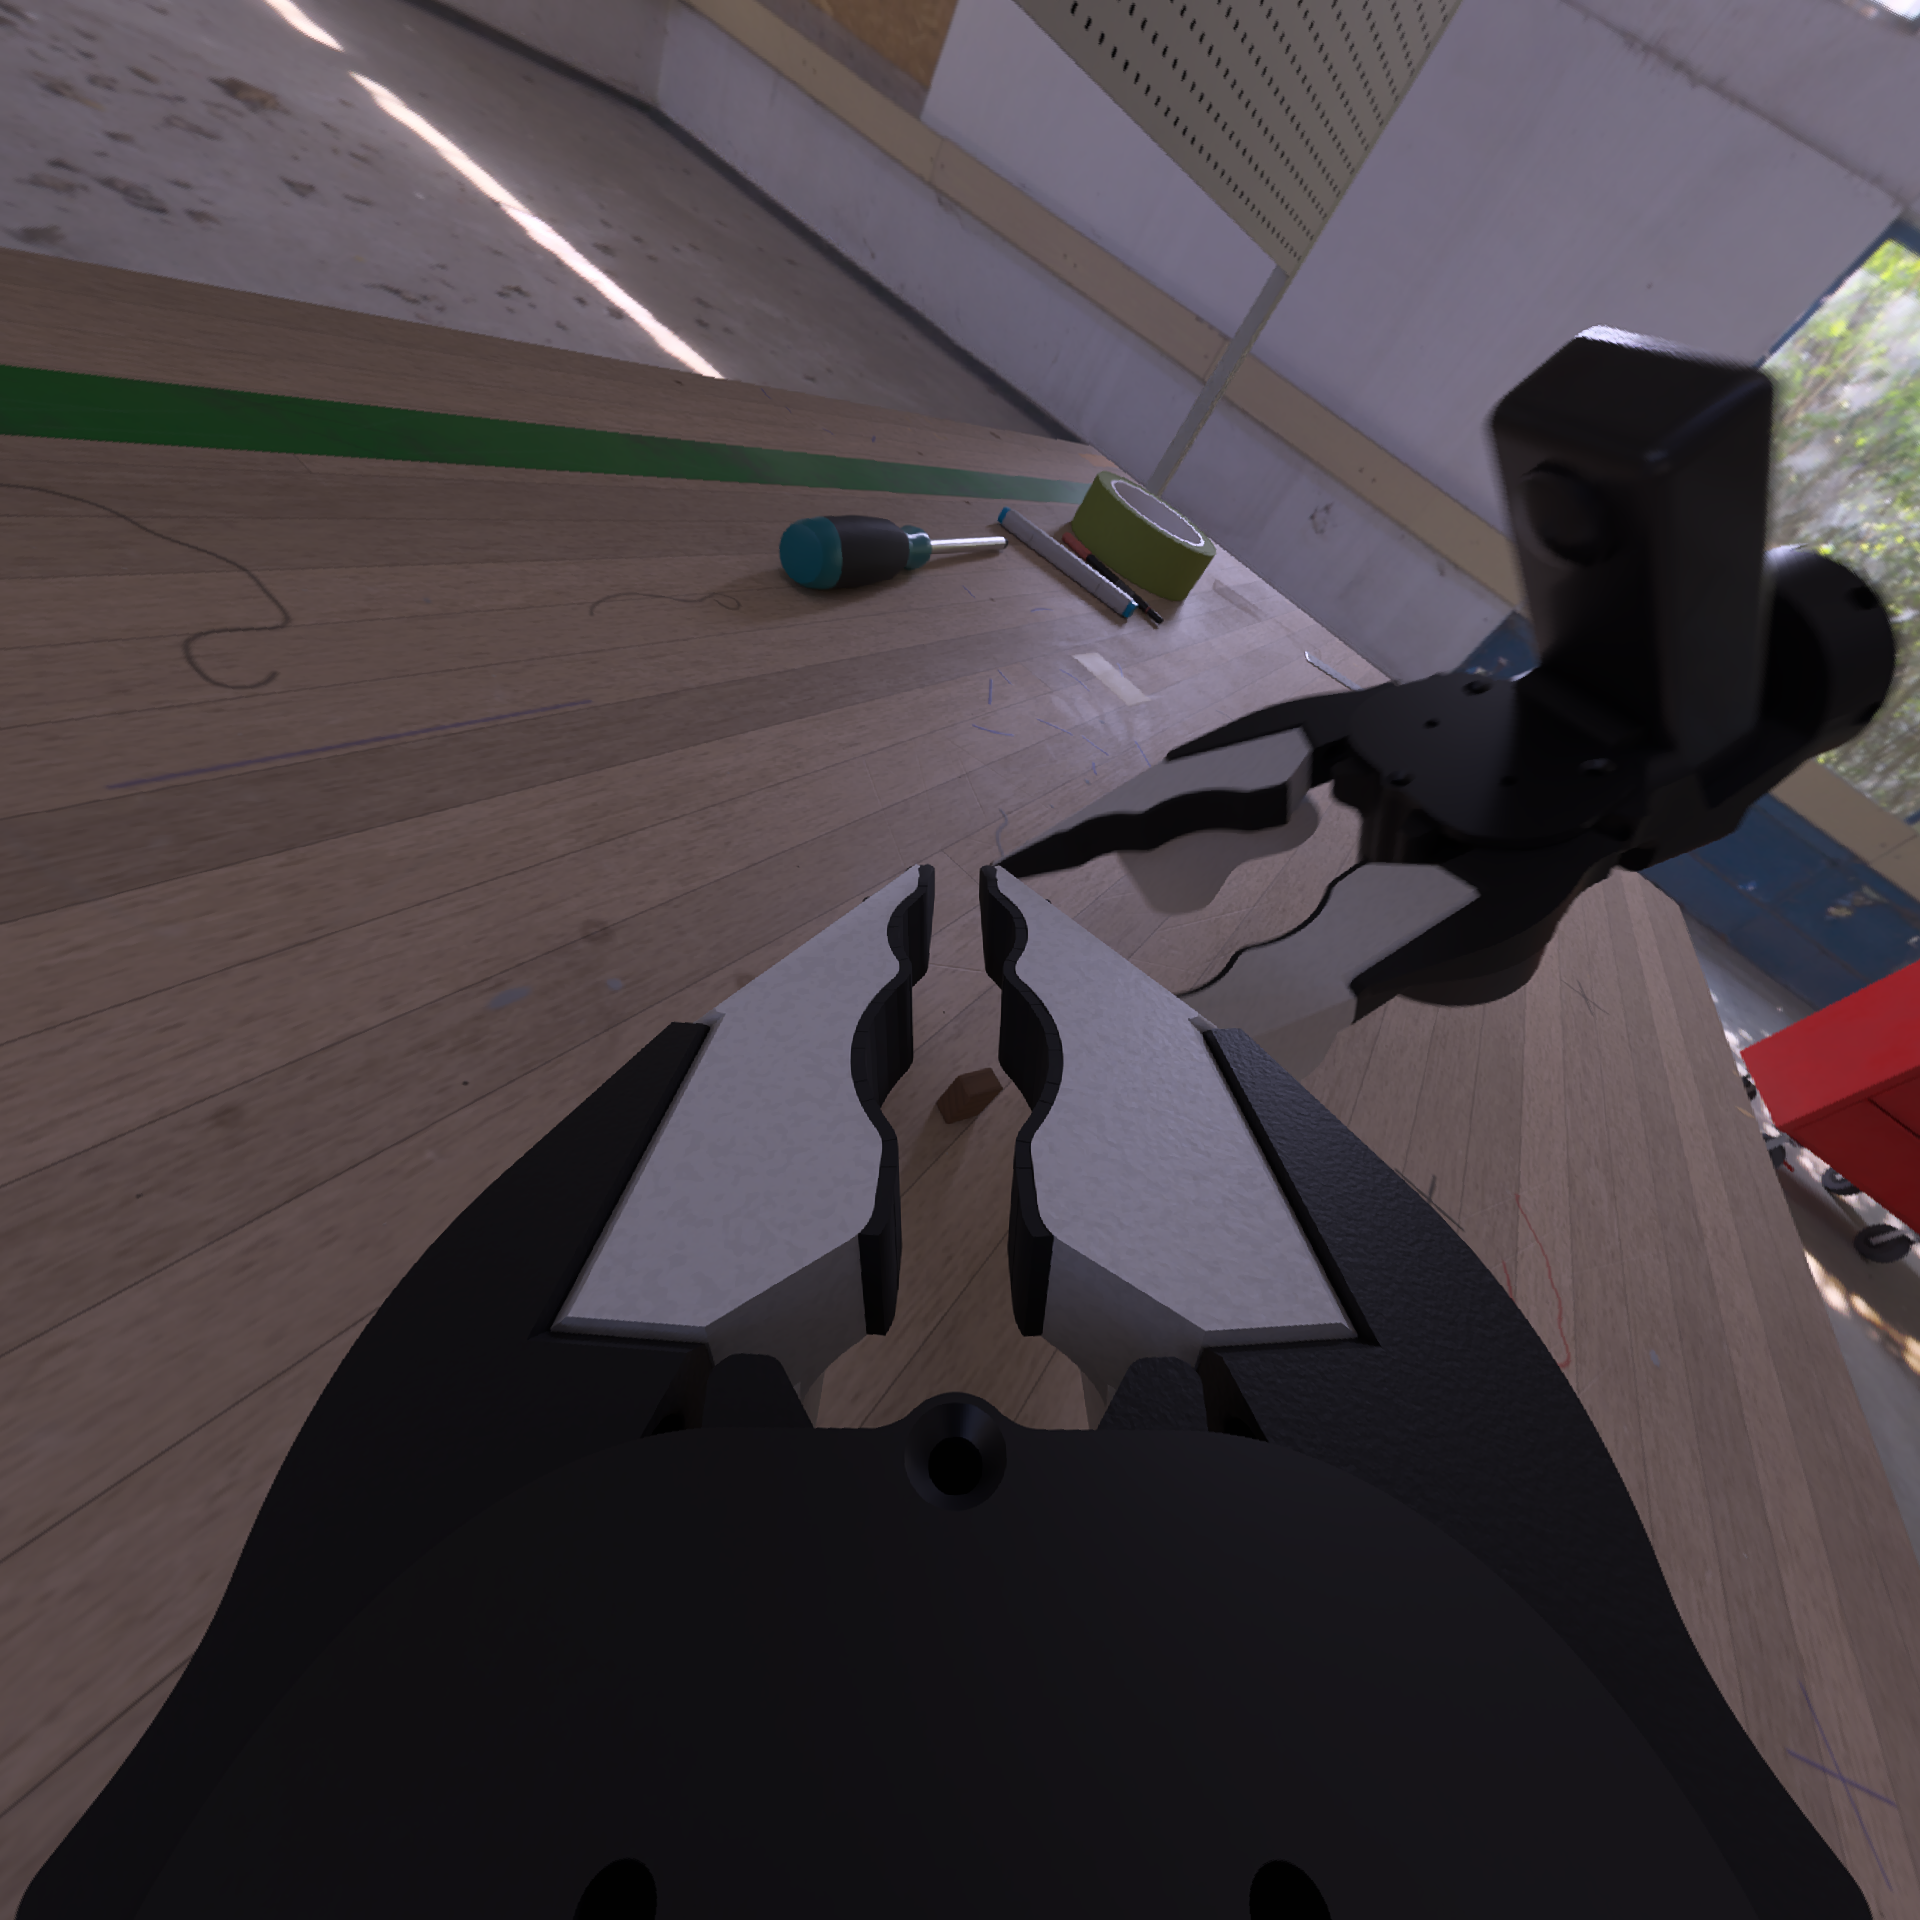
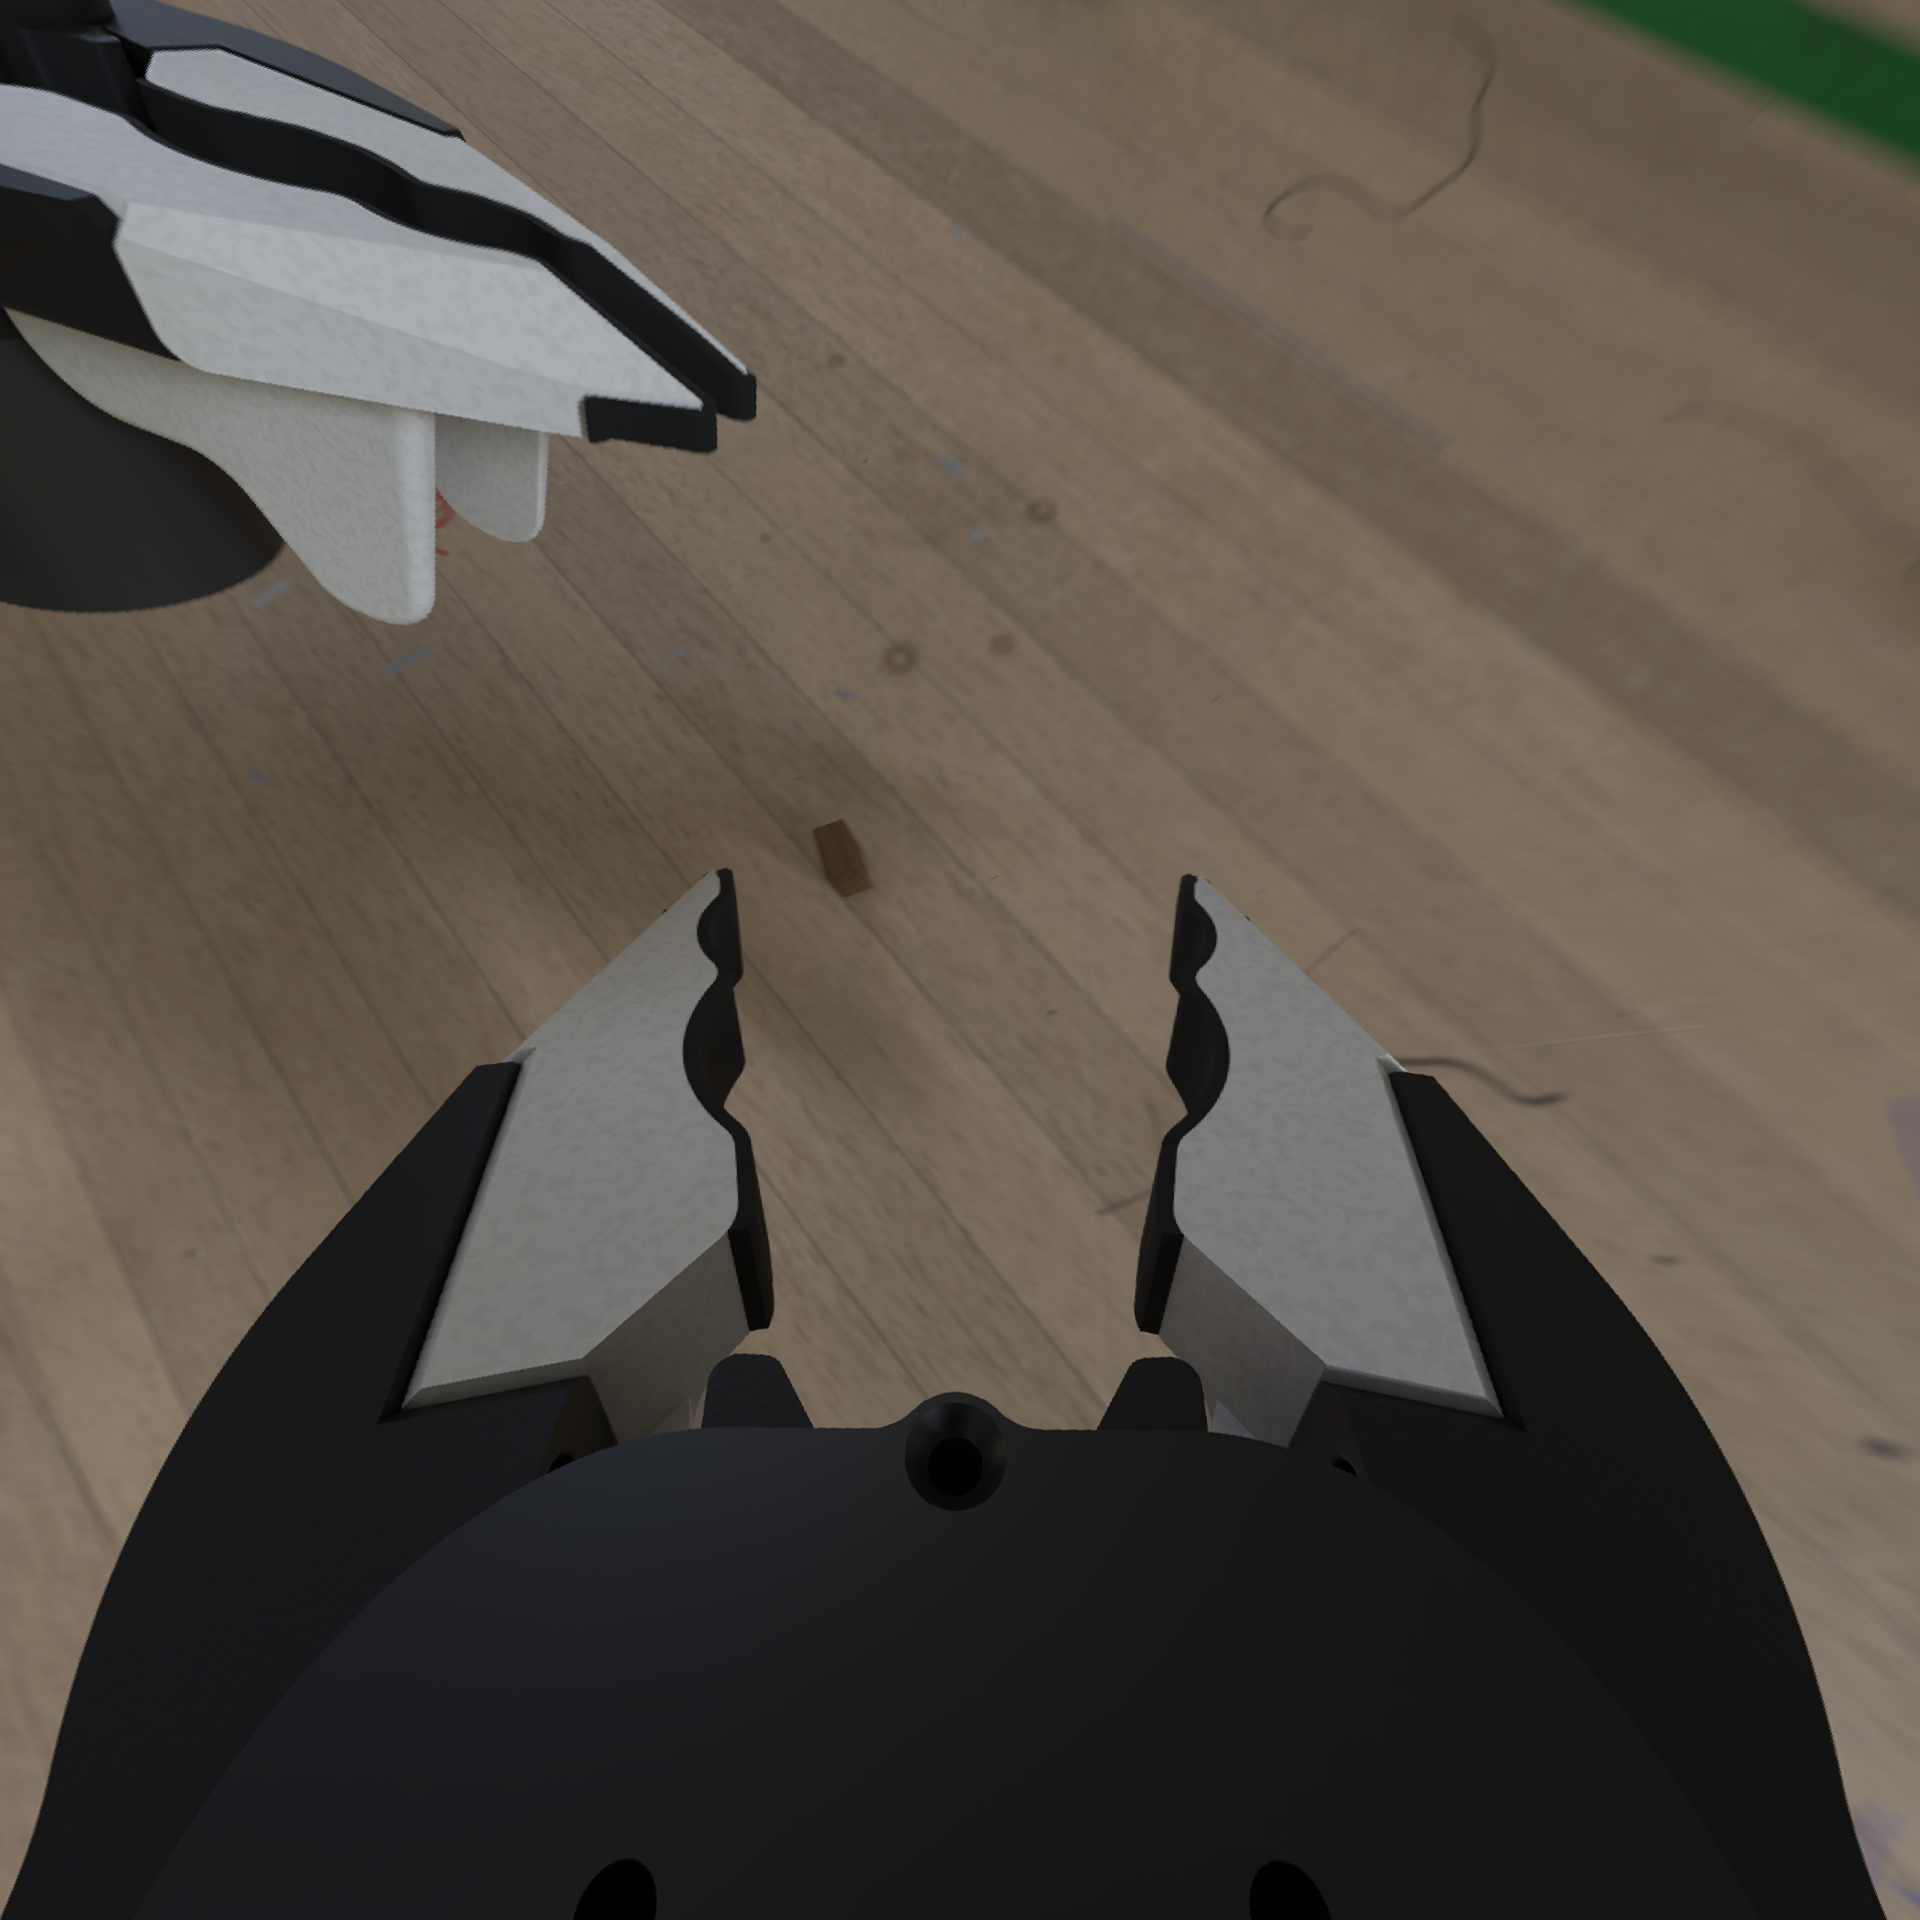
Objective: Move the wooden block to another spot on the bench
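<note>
The wooden block [image 1: 968, 1098] is a small dark brown piece lying on the wooden bench [image 1: 416, 935]. In the left wrist view I see it far below through the narrow slit between my left gripper's [image 1: 956, 883] fingers, which are shut and hold nothing. In the right wrist view the block [image 2: 842, 857] lies just beyond my right gripper [image 2: 956, 883], nearer its left fingertip; this gripper is open, empty and above the bench. The right gripper [image 1: 1101, 925] also shows at the right of the left wrist view, and the left gripper [image 2: 691, 410] at the upper left of the right wrist view.
A teal-handled screwdriver [image 1: 862, 551], marker pens [image 1: 1070, 566] and an olive tape roll [image 1: 1143, 535] lie at the far end of the bench, near a green stripe [image 1: 416, 431]. The bench edge runs down the right, with a red cabinet [image 1: 1849, 1081] beyond it.
</note>
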`<action>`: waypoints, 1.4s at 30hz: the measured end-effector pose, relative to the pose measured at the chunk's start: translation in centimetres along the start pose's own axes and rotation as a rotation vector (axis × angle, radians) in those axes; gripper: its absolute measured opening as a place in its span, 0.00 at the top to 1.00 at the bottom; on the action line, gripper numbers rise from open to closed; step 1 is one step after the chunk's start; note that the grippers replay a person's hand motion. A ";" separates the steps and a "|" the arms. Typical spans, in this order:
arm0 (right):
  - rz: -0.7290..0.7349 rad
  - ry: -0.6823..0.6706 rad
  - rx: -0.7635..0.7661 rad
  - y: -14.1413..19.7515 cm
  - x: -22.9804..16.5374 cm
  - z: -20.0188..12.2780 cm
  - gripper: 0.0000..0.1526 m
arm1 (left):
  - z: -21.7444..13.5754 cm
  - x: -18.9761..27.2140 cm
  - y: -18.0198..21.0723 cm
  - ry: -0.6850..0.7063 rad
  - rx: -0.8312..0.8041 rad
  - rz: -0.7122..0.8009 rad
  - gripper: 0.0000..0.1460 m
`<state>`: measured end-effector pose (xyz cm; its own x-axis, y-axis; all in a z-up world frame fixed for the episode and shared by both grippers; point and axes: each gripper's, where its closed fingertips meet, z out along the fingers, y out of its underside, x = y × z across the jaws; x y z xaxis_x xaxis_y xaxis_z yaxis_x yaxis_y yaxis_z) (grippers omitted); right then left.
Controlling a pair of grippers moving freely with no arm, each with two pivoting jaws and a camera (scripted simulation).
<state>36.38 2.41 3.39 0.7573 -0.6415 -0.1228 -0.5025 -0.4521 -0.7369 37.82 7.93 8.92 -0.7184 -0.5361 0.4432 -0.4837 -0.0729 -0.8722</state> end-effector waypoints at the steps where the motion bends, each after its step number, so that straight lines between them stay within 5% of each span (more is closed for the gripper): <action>1: -0.046 0.036 -0.001 -0.5 0.4 -0.6 0.48 | -0.1 -0.1 -0.1 -0.005 0.006 -0.001 0.94; 5: -0.187 0.225 0.002 -2.4 4.6 -2.9 0.60 | -0.5 -0.6 -0.5 -0.014 0.037 -0.032 0.94; 13: -0.457 0.154 -0.215 -2.2 6.5 0.4 0.64 | -0.8 -0.9 -0.8 -0.017 0.053 -0.049 0.94; 21: -0.743 0.083 -0.232 -1.3 4.8 -0.2 0.72 | -1.0 -0.9 -0.9 -0.012 0.063 -0.058 0.94; 24: -0.701 0.057 -0.218 -1.0 5.0 -0.7 0.72 | -1.0 -1.0 -0.9 -0.011 0.061 -0.064 0.94; 29: -0.581 0.036 -0.180 -2.5 2.2 -2.0 0.58 | -1.4 -1.4 -1.2 -0.021 0.079 -0.086 0.94; 34: -0.355 -0.036 -0.215 -1.9 -2.3 0.3 0.69 | -2.4 -2.7 -1.6 -0.056 0.105 -0.110 0.94; 37: -0.318 0.016 -0.213 -0.6 -1.9 2.0 0.80 | -2.6 -2.8 -1.7 -0.050 0.112 -0.126 0.94; 42: -0.340 -0.030 -0.288 0.9 -2.1 2.7 0.83 | -2.4 -2.5 -1.5 -0.030 0.097 -0.120 0.94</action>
<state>35.44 5.06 1.14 0.9090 -0.4105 0.0719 -0.3158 -0.7910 -0.5241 39.09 11.37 9.61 -0.6421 -0.5437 0.5404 -0.5135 -0.2184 -0.8298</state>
